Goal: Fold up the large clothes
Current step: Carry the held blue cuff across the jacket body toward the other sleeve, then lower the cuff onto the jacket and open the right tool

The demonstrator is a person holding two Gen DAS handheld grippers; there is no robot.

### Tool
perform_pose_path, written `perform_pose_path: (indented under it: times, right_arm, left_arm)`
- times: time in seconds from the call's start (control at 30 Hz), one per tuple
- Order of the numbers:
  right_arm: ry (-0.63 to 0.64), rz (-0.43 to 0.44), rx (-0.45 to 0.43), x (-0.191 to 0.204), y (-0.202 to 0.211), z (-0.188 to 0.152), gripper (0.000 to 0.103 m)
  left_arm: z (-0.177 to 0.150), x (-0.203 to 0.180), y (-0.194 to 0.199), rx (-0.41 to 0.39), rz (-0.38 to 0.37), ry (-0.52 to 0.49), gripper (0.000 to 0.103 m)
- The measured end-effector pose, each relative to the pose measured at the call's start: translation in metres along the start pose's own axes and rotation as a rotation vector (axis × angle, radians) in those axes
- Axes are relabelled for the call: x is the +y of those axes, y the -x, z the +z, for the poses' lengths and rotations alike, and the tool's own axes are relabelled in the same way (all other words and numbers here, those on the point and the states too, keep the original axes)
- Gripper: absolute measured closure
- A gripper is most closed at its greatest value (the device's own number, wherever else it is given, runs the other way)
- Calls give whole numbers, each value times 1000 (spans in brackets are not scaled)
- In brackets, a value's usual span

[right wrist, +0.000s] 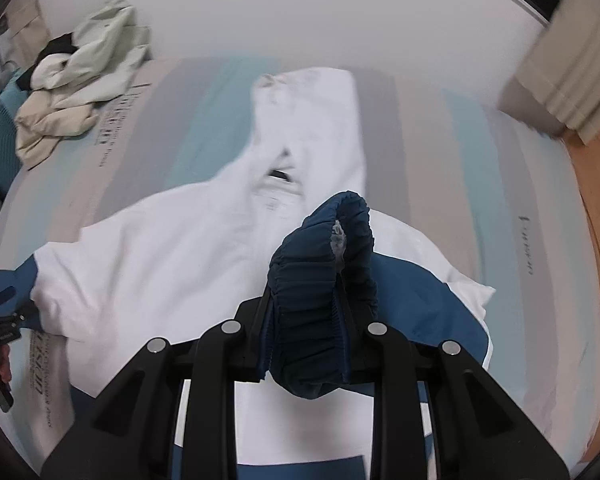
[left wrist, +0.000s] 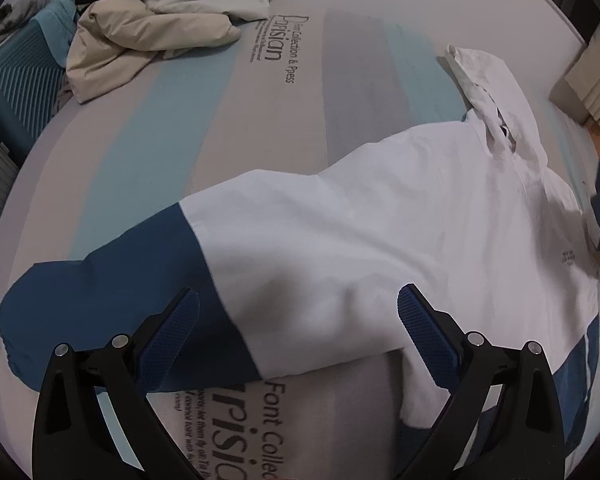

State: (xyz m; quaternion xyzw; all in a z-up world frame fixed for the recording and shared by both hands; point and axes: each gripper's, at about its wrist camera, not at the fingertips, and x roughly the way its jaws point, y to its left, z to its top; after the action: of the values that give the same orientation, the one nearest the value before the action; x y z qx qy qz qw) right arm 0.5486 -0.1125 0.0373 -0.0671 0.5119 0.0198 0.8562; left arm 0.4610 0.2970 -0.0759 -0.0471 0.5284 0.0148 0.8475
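A white hooded jacket (left wrist: 400, 216) with blue sleeve ends lies spread on the striped bed sheet (left wrist: 148, 152), hood (left wrist: 488, 80) pointing away. Its left sleeve (left wrist: 112, 292) stretches out to the left, blue at the end. My left gripper (left wrist: 298, 320) is open and empty, just above that sleeve near the armpit. In the right wrist view the jacket (right wrist: 172, 264) lies with its hood (right wrist: 312, 120) up. My right gripper (right wrist: 306, 320) is shut on the blue elastic cuff (right wrist: 320, 280) of the right sleeve, held up over the jacket's chest.
A crumpled beige jacket (left wrist: 156, 32) lies at the bed's far left corner, also in the right wrist view (right wrist: 76, 92). A teal suitcase (left wrist: 20, 76) stands left of the bed. Wooden floor (right wrist: 596, 240) and a curtain (right wrist: 560, 80) lie to the right.
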Motion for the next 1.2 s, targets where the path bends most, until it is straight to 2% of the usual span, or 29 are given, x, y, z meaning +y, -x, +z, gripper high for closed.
perform_pose_path:
  times: [0.5, 0.8, 1.2]
  right_arm:
    - [83, 107, 5, 126, -17, 9, 80]
    - [156, 205, 69, 204, -43, 3, 79]
    - [253, 194, 123, 278, -86, -28, 79]
  left_arm:
    - [-18, 51, -6, 13, -3, 47, 6]
    - [-25, 82, -13, 21, 5, 86, 6]
    - [-30, 128, -11, -9, 3, 131, 6]
